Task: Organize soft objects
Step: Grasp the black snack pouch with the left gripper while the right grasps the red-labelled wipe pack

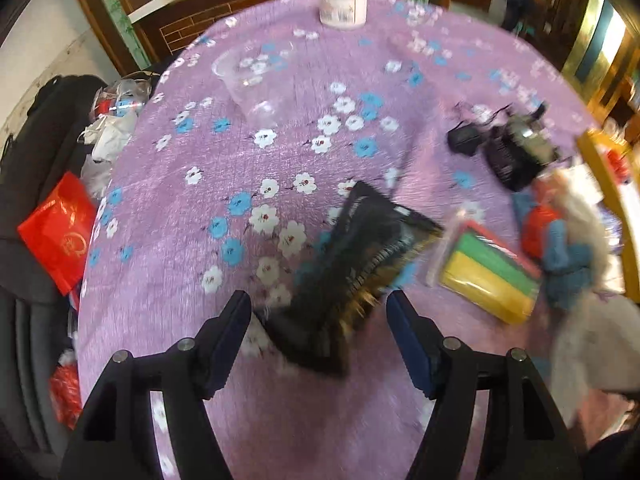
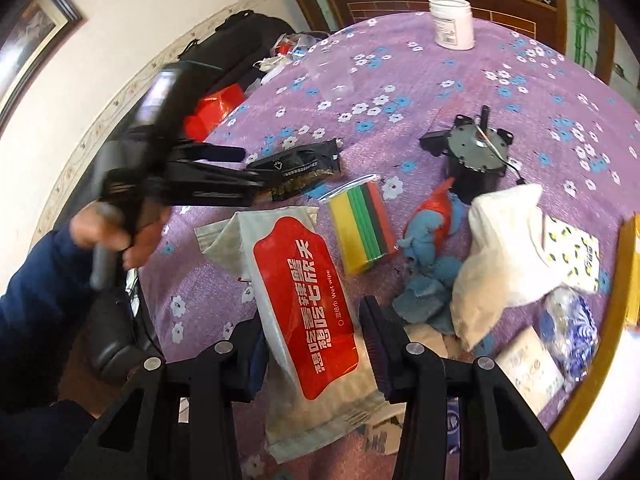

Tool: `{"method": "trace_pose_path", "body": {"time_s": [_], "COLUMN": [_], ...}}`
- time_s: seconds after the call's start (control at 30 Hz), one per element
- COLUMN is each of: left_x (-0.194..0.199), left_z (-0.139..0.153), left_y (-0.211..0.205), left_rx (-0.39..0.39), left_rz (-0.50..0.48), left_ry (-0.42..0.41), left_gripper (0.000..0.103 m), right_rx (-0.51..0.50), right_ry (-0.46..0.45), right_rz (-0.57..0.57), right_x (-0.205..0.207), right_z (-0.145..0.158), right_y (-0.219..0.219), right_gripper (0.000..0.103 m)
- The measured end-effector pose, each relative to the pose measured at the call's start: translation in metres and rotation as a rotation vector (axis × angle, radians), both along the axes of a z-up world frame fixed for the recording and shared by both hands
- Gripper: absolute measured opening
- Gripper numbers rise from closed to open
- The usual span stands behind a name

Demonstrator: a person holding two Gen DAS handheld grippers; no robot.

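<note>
On the table, under its purple flowered cloth, my left gripper hovers over a black packet with its jaws spread wide; the packet lies between them in the blurred view, and I see neither pad pressing it. My right gripper has its jaws around a wet wipe pack with a red label, the pads sitting against its sides, so I read it as pinched. Just beyond the pack lies a bagged stack of sponges, yellow, green and red. Beside that sits a crumpled blue cloth touching a white cloth. A small motor stands behind them. Far across the table I note a white jar and a clear plastic cup lying on its side. A hand in a dark blue sleeve carries the left gripper.
</note>
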State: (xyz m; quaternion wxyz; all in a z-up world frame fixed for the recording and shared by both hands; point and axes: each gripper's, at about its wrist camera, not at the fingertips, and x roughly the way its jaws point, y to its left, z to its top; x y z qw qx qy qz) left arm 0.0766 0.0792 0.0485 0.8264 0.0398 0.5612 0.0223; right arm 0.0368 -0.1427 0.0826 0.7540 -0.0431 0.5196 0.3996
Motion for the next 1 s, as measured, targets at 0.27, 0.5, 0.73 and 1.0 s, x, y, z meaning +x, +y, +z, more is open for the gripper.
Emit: {"method": "trace_pose_path", "body": {"time_s": [0.27, 0.5, 0.73, 1.0], "left_x": [0.035, 0.006, -0.049, -0.062], "left_z": [-0.029, -0.022, 0.017, 0.054], "left_y": [-0.005, -0.012, -0.05, -0.119], "left_rx": [-0.034, -0.059, -0.076, -0.018], "left_rz": [0.026, 0.184, 0.204, 0.105], "left_ry": [0.04, -0.019, -0.113, -0.188], "left_gripper": [0.055, 0.027, 0.027, 0.027], "right_rx": [0.012, 0.031, 0.052, 0.084], "right_ry": [-0.006, -0.008, 0.015, 0.025], "right_rz": [-0.053, -0.086, -0.169, -0.245], "right_x": [-0.002, -0.001, 0.007, 0.009], "right_z": [0.007, 0.012, 0.012, 0.015], "right_y": [-0.013, -0.022, -0.042, -0.073], "right_gripper": [0.047, 0.047, 0.047, 0.047]}}
